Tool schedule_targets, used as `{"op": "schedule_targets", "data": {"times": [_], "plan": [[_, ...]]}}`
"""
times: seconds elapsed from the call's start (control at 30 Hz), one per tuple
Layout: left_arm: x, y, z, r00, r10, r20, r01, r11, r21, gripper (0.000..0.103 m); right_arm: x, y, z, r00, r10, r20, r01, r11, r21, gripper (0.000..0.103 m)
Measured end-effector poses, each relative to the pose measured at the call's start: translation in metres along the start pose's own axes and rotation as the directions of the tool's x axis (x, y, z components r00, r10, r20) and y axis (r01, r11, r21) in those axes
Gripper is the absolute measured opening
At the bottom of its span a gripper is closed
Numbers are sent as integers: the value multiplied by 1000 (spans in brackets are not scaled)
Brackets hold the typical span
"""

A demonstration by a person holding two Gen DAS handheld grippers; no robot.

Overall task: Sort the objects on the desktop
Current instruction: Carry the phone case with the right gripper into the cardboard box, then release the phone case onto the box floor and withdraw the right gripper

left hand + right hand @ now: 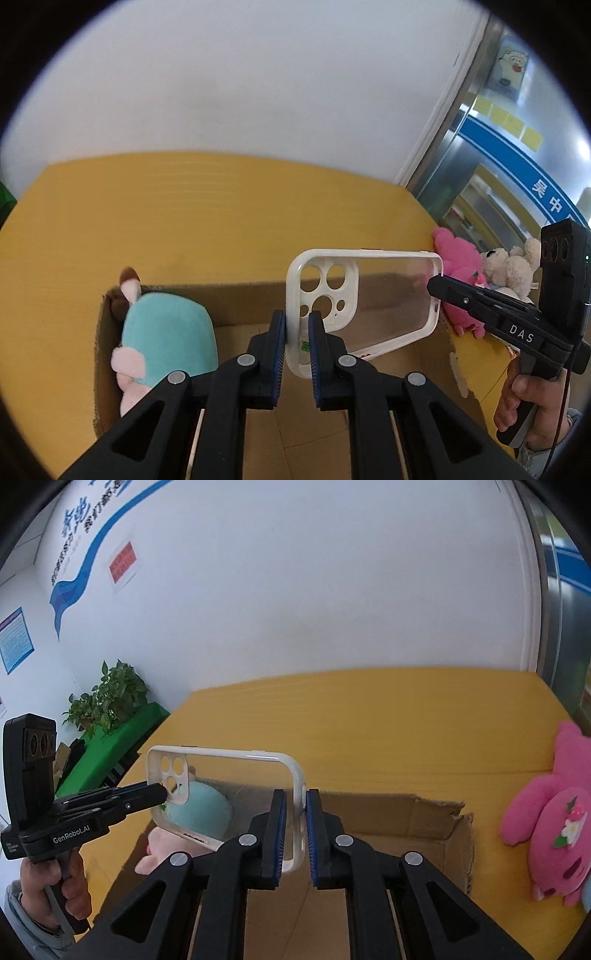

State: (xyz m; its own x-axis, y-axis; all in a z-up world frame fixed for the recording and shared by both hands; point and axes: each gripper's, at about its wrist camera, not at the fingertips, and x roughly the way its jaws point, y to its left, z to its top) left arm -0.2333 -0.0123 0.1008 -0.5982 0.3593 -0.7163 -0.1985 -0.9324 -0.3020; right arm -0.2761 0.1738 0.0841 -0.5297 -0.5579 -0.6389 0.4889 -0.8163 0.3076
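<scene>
I held the phone case (391, 295) over the cardboard box (424, 812), left gripper (297, 354) and right gripper (295, 834) angled down, jaws pinching opposite ends.

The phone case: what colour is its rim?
White rim, clear back; the phone case shows best in the left wrist view.

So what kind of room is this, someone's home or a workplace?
Probably an office or public lobby, not a home: printed notice posters and a blue wave mural on the white wall, a metal-framed glass door, and potted green plants beside the yellow wooden table.
</scene>
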Motion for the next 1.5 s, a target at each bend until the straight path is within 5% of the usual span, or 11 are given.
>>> {"op": "schedule_targets", "data": {"times": [0.27,0.6,0.73,0.8,0.87,1.0,1.07,1.17,1.27,1.37,1.5], "plan": [[79,18,-5,972,145,-186,-149,989,-6,12,97,-37,-27,982,-27,-186,43,995,85,10],[119,4,-17,857,410,-311,-380,912,154,12,152,-40,-44,951,-34,-307,68,993,100,10],[118,1,-20,847,430,-311,-400,903,158,12,161,-37,-49,943,-42,-330,79,992,100,12],[112,-1,-21,858,417,-301,-386,909,157,12,157,-38,-49,947,-40,-319,78,991,107,16],[99,-2,-21,881,386,-273,-362,922,138,12,149,-40,-48,951,-55,-304,92,990,109,36],[44,-6,-19,930,342,-137,-332,939,90,20,110,-36,-40,968,-93,-232,114,990,81,46],[5,-11,-24,940,338,-34,-335,939,82,44,82,-26,-36,977,-110,-183,119,992,39,61],[-60,-25,-41,928,346,135,-356,933,52,70,31,1,-36,985,-149,-89,146,988,-39,86],[-117,-43,-60,907,323,269,-349,936,53,80,-17,25,-44,985,-170,-24,166,978,-126,93],[-158,-60,-89,890,309,335,-349,935,67,80,-57,55,-63,984,-172,41,176,973,-148,97],[-186,-76,-120,902,253,350,-303,948,94,80,-112,87,-103,974,-189,124,213,951,-222,99]]}}
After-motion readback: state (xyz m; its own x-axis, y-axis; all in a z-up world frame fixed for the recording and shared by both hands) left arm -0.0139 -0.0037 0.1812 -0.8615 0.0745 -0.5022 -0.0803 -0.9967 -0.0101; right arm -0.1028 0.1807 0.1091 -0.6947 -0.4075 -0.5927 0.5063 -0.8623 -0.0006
